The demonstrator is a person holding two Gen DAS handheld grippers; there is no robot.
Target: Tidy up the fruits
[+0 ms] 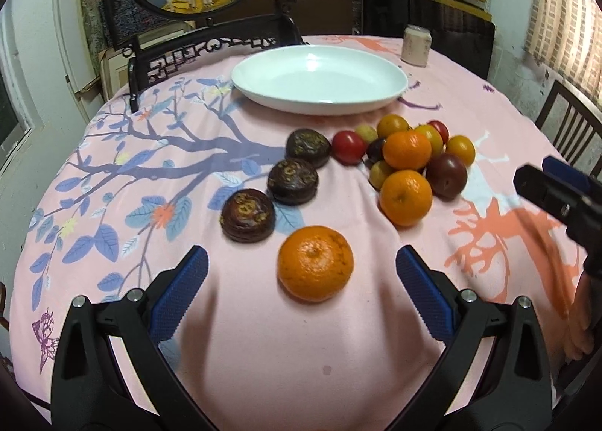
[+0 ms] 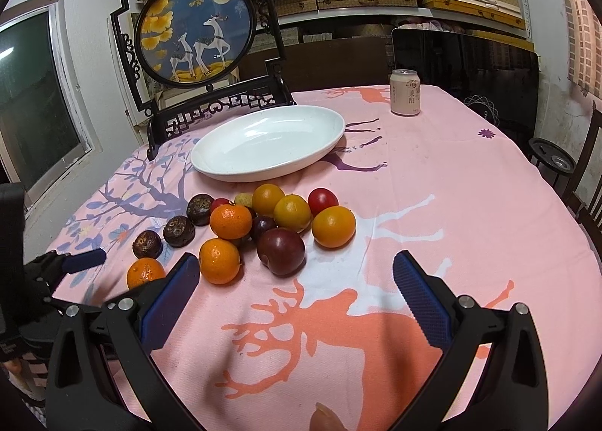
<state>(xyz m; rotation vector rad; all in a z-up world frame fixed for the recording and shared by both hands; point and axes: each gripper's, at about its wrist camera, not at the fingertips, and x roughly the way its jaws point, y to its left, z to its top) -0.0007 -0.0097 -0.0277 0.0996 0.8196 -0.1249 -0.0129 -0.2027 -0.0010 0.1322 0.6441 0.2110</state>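
Observation:
A white oval plate [image 1: 320, 79] [image 2: 267, 141] lies empty at the back of the pink tablecloth. In front of it sits a pile of fruit: mandarins [image 1: 406, 198] [image 2: 219, 261], a dark plum [image 1: 446, 175] [image 2: 281, 250], yellow and red small fruits [image 2: 333, 226]. Three dark dried fruits [image 1: 292, 181] [image 2: 179, 231] form a diagonal row. One mandarin [image 1: 315, 263] [image 2: 145, 272] lies apart, just ahead of my open left gripper [image 1: 301, 292]. My right gripper [image 2: 295, 292] is open and empty, just short of the plum; it also shows at the right edge [image 1: 557, 194].
A pink drink can [image 1: 415, 45] [image 2: 404, 92] stands at the table's far side. A black-framed deer screen [image 2: 195, 32] stands behind the plate. Chairs [image 1: 568, 126] flank the table on the right. Shelves of boxes line the back wall.

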